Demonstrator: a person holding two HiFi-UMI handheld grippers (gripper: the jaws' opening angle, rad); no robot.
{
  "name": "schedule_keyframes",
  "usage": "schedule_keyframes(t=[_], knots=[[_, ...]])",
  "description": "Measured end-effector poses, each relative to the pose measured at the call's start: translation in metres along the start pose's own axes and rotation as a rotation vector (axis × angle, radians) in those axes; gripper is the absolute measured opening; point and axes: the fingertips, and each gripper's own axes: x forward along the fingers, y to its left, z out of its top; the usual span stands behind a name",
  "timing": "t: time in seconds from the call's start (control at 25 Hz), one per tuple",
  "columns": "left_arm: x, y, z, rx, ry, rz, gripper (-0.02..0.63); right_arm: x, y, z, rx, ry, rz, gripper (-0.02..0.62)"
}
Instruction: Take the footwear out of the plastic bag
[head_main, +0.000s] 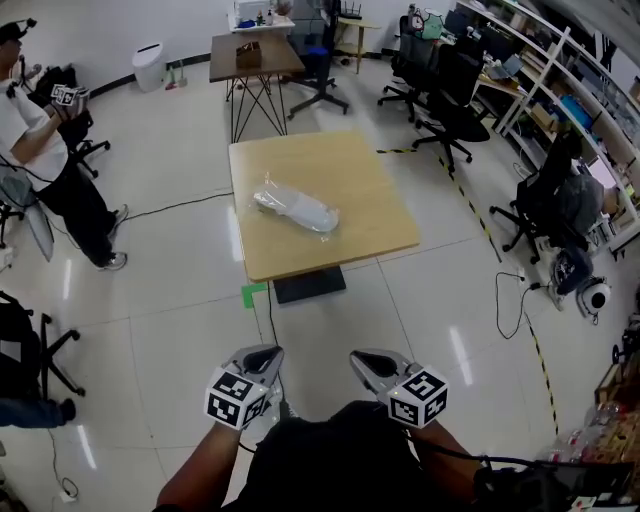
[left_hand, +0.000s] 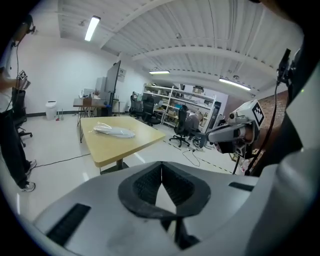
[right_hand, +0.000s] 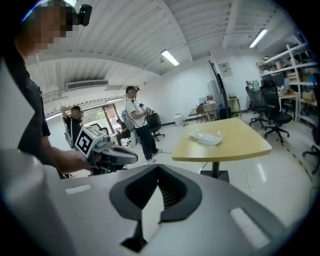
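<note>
Wooden table (head_main: 380, 190) ahead bears the plastic bag (head_main: 296, 208), well apart from the left gripper (head_main: 262, 355) and right gripper (head_main: 366, 360), both closed and empty, so step close and open them first.

Pale yellow wooden table (head_main: 370, 190), clear plastic bag (head_main: 295, 208), grey footwear (head_main: 305, 210), black-and-white checked marker cubes (head_main: 236, 398).

The plastic bag (head_main: 296, 208) (footwear inside) lies on the table (head_main: 370, 215).

The clear plastic bag (head_main: 296, 208) with the pale footwear (head_main: 300, 207) still inside lay flat, slanted across the middle of the wooden table (head_main: 380, 225), crinkled and untouched.
</note>
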Motion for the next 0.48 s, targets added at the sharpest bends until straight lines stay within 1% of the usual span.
schedule_keyframes(t=[0.12, 0.24, 0.32, 0.48], knots=[[0.003, 0.021, 0.003, -0.04, 0.001, 0.017, 0.008, 0.009, -0.016, 0.0, 0.032, 0.031, -0.012, 0.003], [0.012, 0.038, 0.003, -0.06, 0.005, 0.036, 0.008, 0.021, -0.04, -0.003, 0.064, 0.055, -0.025, 0.003], [0.021, 0.049, 0.003, -0.072, 0.02, 0.052, 0.008, 0.032, -0.056, 0.001, 0.08, 0.062, -0.018, 0.003], [0.053, 0.055, 0.02, -0.081, 0.052, 0.066, 0.008, 0.046, -0.096, 0.025, 0.045, 0.064, 0.023, 0.003]])
